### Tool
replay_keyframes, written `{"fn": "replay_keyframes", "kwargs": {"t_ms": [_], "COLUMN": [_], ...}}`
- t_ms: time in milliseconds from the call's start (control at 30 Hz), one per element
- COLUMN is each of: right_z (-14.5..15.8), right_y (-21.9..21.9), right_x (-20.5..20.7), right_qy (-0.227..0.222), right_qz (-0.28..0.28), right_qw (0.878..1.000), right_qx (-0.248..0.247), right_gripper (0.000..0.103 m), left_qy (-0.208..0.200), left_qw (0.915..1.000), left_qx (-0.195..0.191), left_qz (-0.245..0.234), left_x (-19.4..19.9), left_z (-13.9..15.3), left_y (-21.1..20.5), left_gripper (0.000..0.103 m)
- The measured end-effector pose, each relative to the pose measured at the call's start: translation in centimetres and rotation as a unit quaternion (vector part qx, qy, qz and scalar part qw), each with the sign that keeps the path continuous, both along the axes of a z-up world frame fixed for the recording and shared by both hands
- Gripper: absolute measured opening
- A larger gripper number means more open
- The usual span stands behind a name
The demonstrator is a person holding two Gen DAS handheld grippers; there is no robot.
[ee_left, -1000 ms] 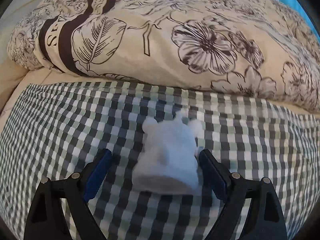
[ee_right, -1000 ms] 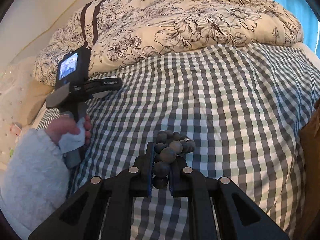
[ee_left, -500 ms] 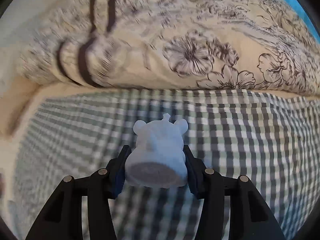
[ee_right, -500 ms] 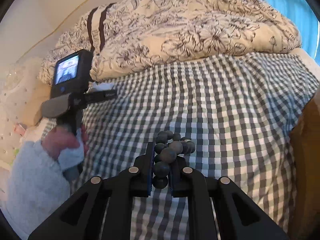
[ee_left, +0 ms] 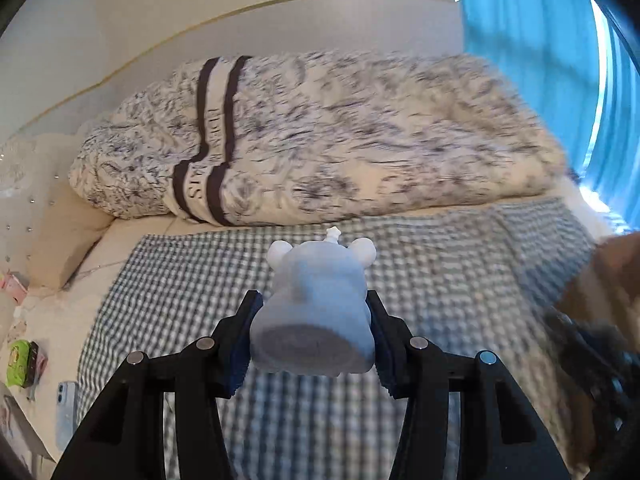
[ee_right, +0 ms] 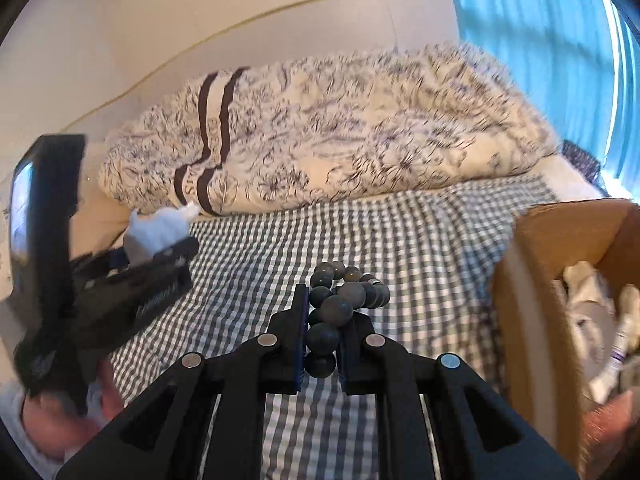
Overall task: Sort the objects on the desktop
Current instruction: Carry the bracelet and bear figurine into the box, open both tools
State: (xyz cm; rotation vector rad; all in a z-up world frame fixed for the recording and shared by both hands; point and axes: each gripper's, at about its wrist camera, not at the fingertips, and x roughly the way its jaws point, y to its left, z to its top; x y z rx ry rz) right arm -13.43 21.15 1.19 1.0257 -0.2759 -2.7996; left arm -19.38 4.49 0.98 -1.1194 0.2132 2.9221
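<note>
A pale blue bear-shaped figurine (ee_left: 316, 304) is clamped between the fingers of my left gripper (ee_left: 314, 312) and is held up above the checked cloth (ee_left: 440, 280). From the right wrist view the same figurine (ee_right: 158, 230) shows at the left, in the other gripper, lifted off the bed. My right gripper (ee_right: 322, 320) is shut on a string of dark round beads (ee_right: 340, 300), which bunches up past its fingertips. A brown cardboard box (ee_right: 560, 240) stands at the right with pale items inside.
A floral duvet (ee_left: 320, 140) is piled along the back of the bed, below a cream wall and beside a blue curtain (ee_right: 540, 40). A phone (ee_left: 66, 412), a green packet (ee_left: 20, 360) and small items lie at the left. A hand (ee_right: 60, 420) holds the left tool.
My left gripper closed on the figurine and raised it off the checked cloth, and the view has tilted upward. My right gripper kept hold of the beads and moved toward the box.
</note>
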Motion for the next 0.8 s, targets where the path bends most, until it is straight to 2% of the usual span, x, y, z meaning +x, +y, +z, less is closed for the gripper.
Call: {"fn": "replay_keyframes", "kwargs": {"t_ms": [200, 367, 600, 800], "right_z": [2.1, 3.3, 4.7, 2.6], "right_y": [2.3, 6.2, 14.3, 21.5], "right_x": [5.7, 9.3, 12.3, 13.1], "right_qy": [0.017, 0.023, 0.035, 0.011], "right_qz": [-0.024, -0.057, -0.131, -0.194], "right_qw": [1.000, 0.998, 0.991, 0.981], "right_qx": [0.000, -0.002, -0.002, -0.004], "right_gripper": [0.011, 0.011, 0.011, 0.011], "left_qy": [0.008, 0.012, 0.011, -0.005], "left_qw": [0.9988, 0.9959, 0.9850, 0.9726], "left_qx": [0.005, 0.012, 0.004, -0.005], "left_qz": [-0.047, -0.089, -0.172, -0.232], "left_x": [5.6, 8.4, 10.8, 11.2], "left_z": [1.8, 2.8, 3.9, 2.5], "left_y": [3.9, 8.3, 18.0, 25.9], "left_gripper": [0.052, 0.052, 0.052, 0.052]}}
